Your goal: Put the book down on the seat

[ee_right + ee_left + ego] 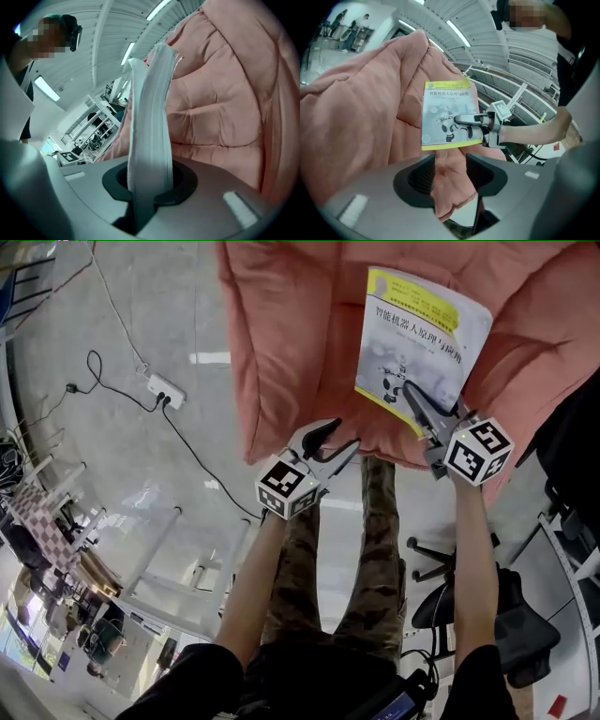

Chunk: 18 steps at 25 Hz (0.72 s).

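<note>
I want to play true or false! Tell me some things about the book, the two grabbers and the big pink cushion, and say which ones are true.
1. The right gripper is clamped on the book. True.
2. The book lies on the floor. False: it is in the gripper, over the pink cushion.
3. The left gripper has its jaws shut tight. False: they stand wide apart and grip nothing.
4. A white power strip lies on the floor. True.
</note>
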Motion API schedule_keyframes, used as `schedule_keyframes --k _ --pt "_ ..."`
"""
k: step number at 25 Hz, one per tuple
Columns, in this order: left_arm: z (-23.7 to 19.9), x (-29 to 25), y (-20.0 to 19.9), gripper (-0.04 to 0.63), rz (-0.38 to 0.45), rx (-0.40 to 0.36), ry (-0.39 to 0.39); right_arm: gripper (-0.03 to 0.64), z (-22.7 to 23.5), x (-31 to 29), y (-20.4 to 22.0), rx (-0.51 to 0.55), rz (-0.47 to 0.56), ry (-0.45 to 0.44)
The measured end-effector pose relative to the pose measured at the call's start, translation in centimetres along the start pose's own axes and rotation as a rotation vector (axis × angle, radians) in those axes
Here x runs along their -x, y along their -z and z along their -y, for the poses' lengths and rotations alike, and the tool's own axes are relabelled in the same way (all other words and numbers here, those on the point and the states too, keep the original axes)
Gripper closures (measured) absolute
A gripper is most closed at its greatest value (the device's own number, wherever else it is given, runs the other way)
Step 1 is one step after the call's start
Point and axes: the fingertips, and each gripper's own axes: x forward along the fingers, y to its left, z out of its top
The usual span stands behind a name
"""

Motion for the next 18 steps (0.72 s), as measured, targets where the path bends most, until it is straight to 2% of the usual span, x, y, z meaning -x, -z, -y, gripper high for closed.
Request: schedule_keyframes --k 7,12,18 --pt "0.0 -0.7 -1.1 0.410 0.045 0.025 -0.026 0.535 3.6 -3.7 -0.9 -0.018 -0.053 0.000" --pt "-0.3 -1.3 -1.8 0.433 0.066 0.033 -0.040 0.537 8.2 -6.2 0.0 -0.074 -0.088 0.096" --pt "0.3 -2.3 -2.1 0.451 0.059 0.035 -0.020 0.526 11.3 -7.1 0.6 -0.145 -0.100 0.167"
